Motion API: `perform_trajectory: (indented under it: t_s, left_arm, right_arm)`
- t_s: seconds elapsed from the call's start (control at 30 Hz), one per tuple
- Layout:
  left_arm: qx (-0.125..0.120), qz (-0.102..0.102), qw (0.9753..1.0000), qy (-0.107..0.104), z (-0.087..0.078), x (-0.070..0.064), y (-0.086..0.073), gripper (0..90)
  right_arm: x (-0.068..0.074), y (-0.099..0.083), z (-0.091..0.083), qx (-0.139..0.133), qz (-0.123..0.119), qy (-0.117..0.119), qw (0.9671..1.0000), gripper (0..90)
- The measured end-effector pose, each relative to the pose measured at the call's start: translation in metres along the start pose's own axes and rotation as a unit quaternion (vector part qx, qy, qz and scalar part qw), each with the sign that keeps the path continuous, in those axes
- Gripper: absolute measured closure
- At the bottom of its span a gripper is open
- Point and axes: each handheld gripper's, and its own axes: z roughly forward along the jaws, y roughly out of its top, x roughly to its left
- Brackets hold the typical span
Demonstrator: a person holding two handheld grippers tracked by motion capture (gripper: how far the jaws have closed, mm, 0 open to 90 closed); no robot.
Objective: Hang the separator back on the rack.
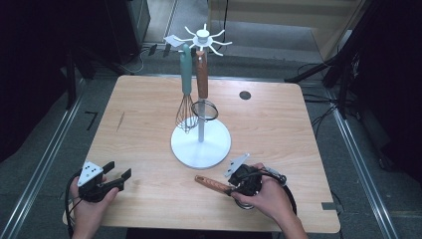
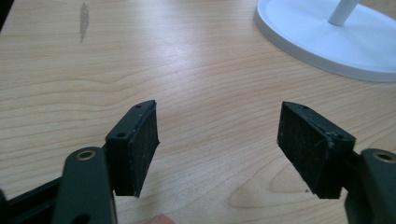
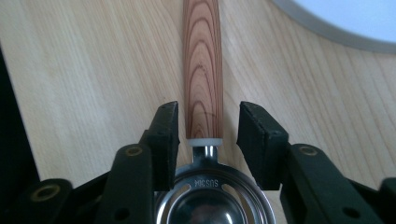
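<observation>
**Right gripper lined up on the wooden-handled tool**

High view: the right gripper (image 1: 238, 180) sits low on the table (image 1: 144, 109), close to the person, at the near end of a wooden-handled tool (image 1: 211, 184). The tool lies flat just in front of the white stand (image 1: 201, 144). The left gripper (image 1: 115, 177) rests well apart at the left with nothing in it. Count: one stand, two tools hanging on it, a green-handled whisk (image 1: 186, 94) and a brown-handled strainer (image 1: 202, 89), and one tool lying on the table. Two grippers.

Left gripper view: its jaws stand wide apart over bare wood. The stand's white base (image 2: 299, 35) is near, at the top right.

Right gripper view: the jaws stand one on each side of the handle (image 3: 202, 70), right where the wood meets the metal neck. There is a small gap on both sides, so they are not pinching yet. The metal part (image 3: 212, 200) is shiny and looks slippery. The tool looks stiff and light, not easy to break. I think the wood is the best place to hold, since the pads can bite it better than smooth steel.
</observation>
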Motion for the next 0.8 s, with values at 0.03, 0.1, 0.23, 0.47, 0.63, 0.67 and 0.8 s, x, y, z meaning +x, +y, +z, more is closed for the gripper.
perform_trajectory:
  t_s: [0.03, 0.1, 0.23, 0.47, 0.63, 0.67, 0.8]
  left_arm:
    - [0.0, -0.003, 1.0, -0.001, 0.0, 0.001, 0.0, 26.3]
    - [0.005, -0.009, 0.9999, 0.001, 0.0, 0.002, 0.0, 20.0]
    - [0.013, -0.02, 0.9997, 0.003, 0.003, 0.003, -0.001, 14.1]
    - [0.015, -0.017, 0.9997, 0.01, 0.004, 0.002, -0.002, 14.2]
    - [0.014, -0.022, 0.9996, 0.011, 0.004, 0.003, -0.002, 14.2]
    - [0.014, -0.022, 0.9996, 0.011, 0.004, 0.003, -0.002, 14.2]
    - [0.014, -0.022, 0.9996, 0.011, 0.004, 0.003, -0.002, 14.3]
  right_arm:
    - [0.0, 0.001, 0.001, 0.008, -0.004, -0.004, 0.9999, 61.1]
    - [0.0, 0.003, 0.004, 0.019, -0.002, -0.008, 0.9998, 61.0]
    - [0.0, 0.005, 0.007, 0.039, -0.008, -0.007, 0.9992, 61.0]
    - [0.002, 0.01, 0.012, 0.06, -0.014, -0.005, 0.9981, 64.6]
    - [0.001, 0.014, 0.014, 0.076, -0.021, -0.004, 0.9969, 67.5]
    - [0.001, 0.015, 0.015, 0.078, -0.023, -0.005, 0.9967, 67.1]
    - [0.002, 0.018, 0.017, 0.097, -0.019, -0.007, 0.9951, 66.2]
